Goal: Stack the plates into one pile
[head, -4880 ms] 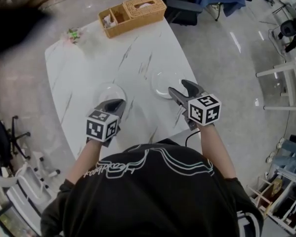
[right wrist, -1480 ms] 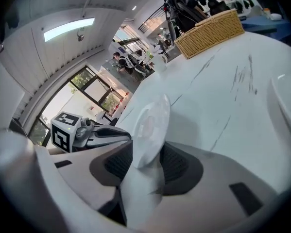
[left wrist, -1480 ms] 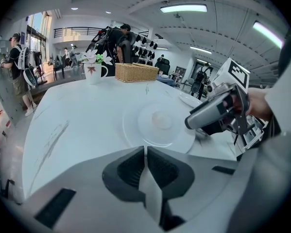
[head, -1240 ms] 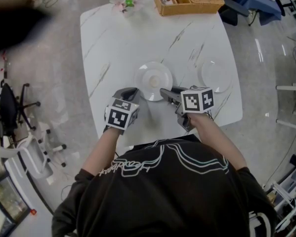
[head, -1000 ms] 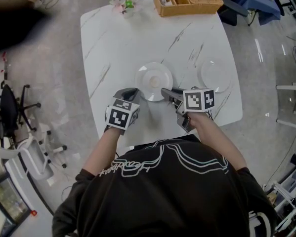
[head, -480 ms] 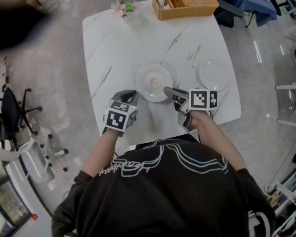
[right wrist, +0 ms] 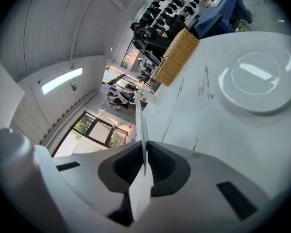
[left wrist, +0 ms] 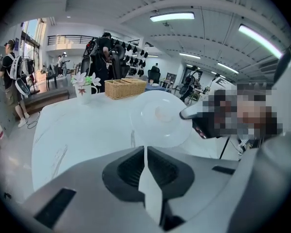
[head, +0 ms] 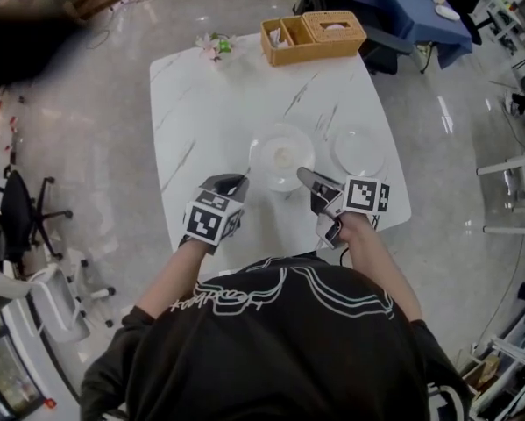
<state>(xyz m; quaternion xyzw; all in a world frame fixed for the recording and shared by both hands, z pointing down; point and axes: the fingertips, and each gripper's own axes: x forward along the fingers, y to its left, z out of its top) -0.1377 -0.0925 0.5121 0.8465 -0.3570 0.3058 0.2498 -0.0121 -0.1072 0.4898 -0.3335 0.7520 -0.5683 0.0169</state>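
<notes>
Table (head: 201, 103), plate (head: 281, 156) clamped, left tool (head: 239, 181), right tool (head: 305, 175)

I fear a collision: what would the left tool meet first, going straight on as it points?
Beyond the plate gripped by the left tool, probably the white table; the right tool sits off to one side.

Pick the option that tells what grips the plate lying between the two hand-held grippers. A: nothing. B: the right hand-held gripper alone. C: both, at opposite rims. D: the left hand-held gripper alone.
C: the left hand-held gripper and the right hand-held gripper each have the rim of the plate pinched between their jaws, on opposite sides.
</notes>
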